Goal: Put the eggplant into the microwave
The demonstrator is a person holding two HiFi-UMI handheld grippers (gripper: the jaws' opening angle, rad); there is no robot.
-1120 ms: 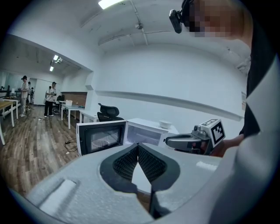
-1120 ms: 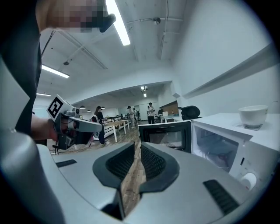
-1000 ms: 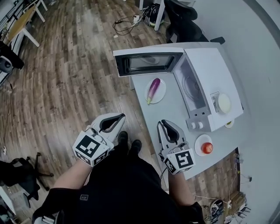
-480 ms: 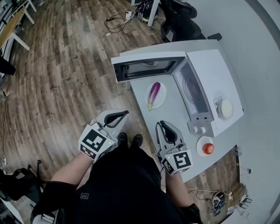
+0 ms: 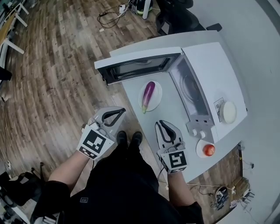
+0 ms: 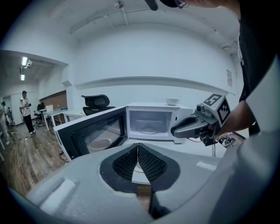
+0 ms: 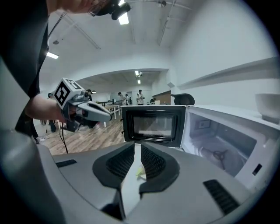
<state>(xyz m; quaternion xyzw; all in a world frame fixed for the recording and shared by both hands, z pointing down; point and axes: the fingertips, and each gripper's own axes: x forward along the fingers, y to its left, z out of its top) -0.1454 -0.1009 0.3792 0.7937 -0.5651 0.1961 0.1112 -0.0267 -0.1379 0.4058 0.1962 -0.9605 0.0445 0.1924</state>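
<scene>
The purple eggplant lies on a small white plate on the grey table, in front of the white microwave, whose door stands wide open. My right gripper hovers over the table's near edge, short of the plate, its jaws a narrow slit apart with nothing in them. In the right gripper view the eggplant's green stem shows through that slit. My left gripper is off the table's left side over the floor, shut and empty.
A tomato sits on a second plate by the microwave's knobs. A white bowl stands on top of the microwave. Wood floor lies to the left, an office chair behind the table, and cables beyond it.
Both grippers have sunk a little and drifted, and the left one has rolled. The head view has shifted, so the microwave and plate sit further left.
</scene>
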